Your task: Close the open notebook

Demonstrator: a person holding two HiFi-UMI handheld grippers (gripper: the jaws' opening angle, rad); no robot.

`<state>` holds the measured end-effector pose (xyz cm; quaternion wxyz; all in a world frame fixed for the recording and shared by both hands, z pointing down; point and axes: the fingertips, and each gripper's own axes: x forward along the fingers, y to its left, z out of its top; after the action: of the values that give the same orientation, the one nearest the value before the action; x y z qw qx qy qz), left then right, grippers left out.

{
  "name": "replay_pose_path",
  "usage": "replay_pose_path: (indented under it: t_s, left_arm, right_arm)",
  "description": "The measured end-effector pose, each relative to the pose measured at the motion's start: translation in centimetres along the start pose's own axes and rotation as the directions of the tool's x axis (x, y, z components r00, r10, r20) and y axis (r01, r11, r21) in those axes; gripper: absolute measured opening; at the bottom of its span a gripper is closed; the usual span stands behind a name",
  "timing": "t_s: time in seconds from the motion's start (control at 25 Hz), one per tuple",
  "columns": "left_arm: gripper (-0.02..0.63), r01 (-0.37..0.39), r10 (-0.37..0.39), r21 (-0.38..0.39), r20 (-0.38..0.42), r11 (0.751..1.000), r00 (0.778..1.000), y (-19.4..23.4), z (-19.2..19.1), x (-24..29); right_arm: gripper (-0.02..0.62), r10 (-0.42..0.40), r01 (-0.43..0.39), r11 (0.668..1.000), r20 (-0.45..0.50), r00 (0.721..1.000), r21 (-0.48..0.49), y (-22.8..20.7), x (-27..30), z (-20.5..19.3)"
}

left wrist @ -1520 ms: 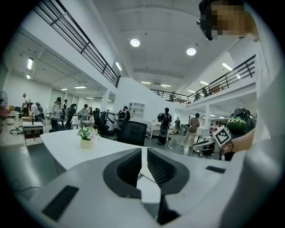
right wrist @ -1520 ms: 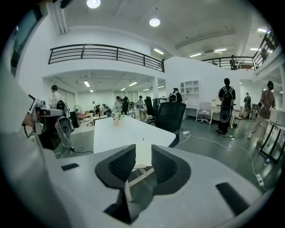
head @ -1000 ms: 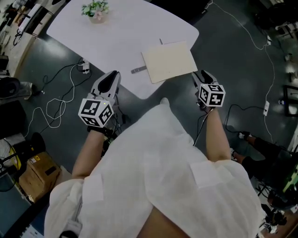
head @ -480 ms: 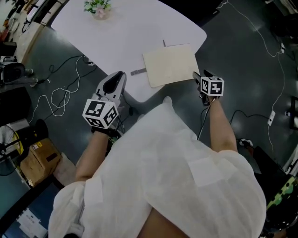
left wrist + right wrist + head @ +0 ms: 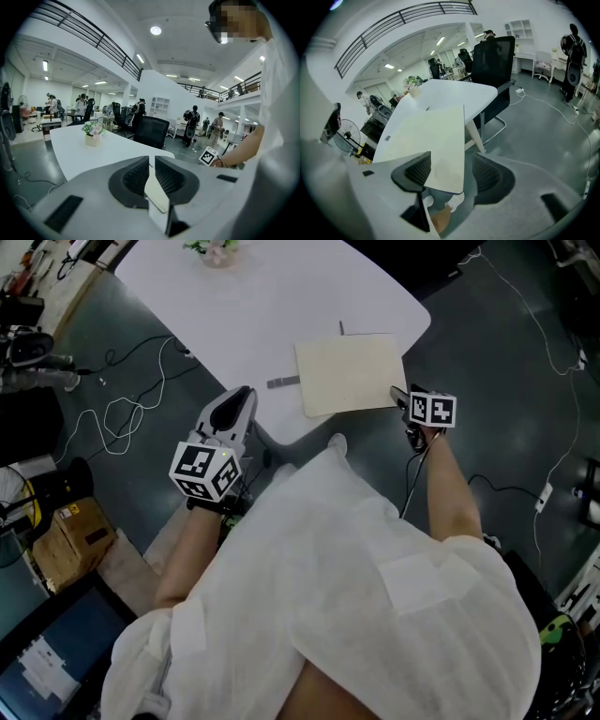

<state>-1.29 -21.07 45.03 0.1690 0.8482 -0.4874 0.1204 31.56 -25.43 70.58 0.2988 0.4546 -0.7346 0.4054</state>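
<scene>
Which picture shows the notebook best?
The head view: the notebook lies on the table, nearly all in sight. The right gripper view hides part behind a jaw; the left gripper view shows only a sliver.

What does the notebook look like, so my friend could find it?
Find the big white table. By its near right edge lies the notebook, a flat cream rectangle. It is far bigger than the little grey thing beside it, and the flower pot stands far off.

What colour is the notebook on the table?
Cream, a pale beige. The notebook shows best in the head view.
</scene>
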Motion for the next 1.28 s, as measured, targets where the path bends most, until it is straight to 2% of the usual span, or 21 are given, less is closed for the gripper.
replay_pose_path:
  t_s: [0.24, 0.56, 0.72, 1.0, 1.28]
  left_arm:
    - [0.034, -0.005, 0.005, -0.013, 0.011, 1.0, 1.0, 0.3, -0.1, 0.2]
    - [0.034, 0.003, -0.002, -0.02, 0.032, 1.0, 0.999, 1.4, 0.1, -0.8]
    - [0.034, 0.013, -0.012, -0.02, 0.039, 1.0, 0.999, 2.2, 0.1, -1.7]
    - [0.034, 0.031, -0.03, -0.019, 0.055, 0.999, 0.998, 3.3, -0.4, -4.0]
    - [0.034, 0.039, -0.037, -0.025, 0.063, 0.999, 0.997, 4.6, -1.3, -7.3]
  right_arm:
    - [0.264, 0.041, -0.041, 0.999, -0.036, 0.999, 0.004, 1.0, 0.7, 0.1]
    - [0.233, -0.033, 0.034, 0.999, 0.036, 0.999, -0.015, 2.0, -1.8, 1.7]
    - [0.213, -0.086, 0.093, 0.993, 0.096, 0.992, -0.071, 3.3, -3.8, 3.0]
    - [0.175, -0.168, 0.21, 0.955, 0.203, 0.965, -0.208, 7.1, -6.9, 4.9]
    - [0.078, -0.178, 0.273, 0.915, 0.308, 0.934, -0.297, 13.2, -8.8, 6.4]
